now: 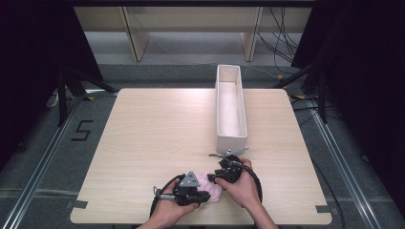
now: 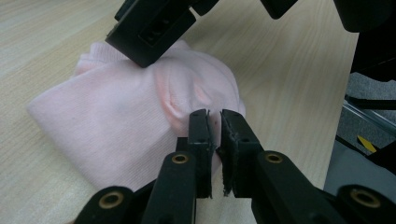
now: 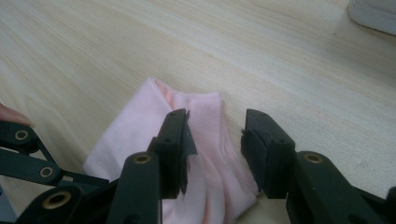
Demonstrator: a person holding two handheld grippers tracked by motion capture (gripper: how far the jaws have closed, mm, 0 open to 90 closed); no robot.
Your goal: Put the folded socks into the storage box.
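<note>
The left gripper (image 2: 214, 122) pinches a fold of the pink sock (image 2: 121, 121), its jaws nearly together on the fabric. The right gripper (image 3: 215, 135) stands with jaws apart astride the sock's (image 3: 205, 140) edge, pads clear of the cloth. This looks like folding or rolling the sock on the wooden table (image 1: 157, 124). Next, the right jaws likely need to close on the edge between them. The long white box (image 1: 231, 107) lies beyond the right gripper. In the high view, hands hide most of the sock.
</note>
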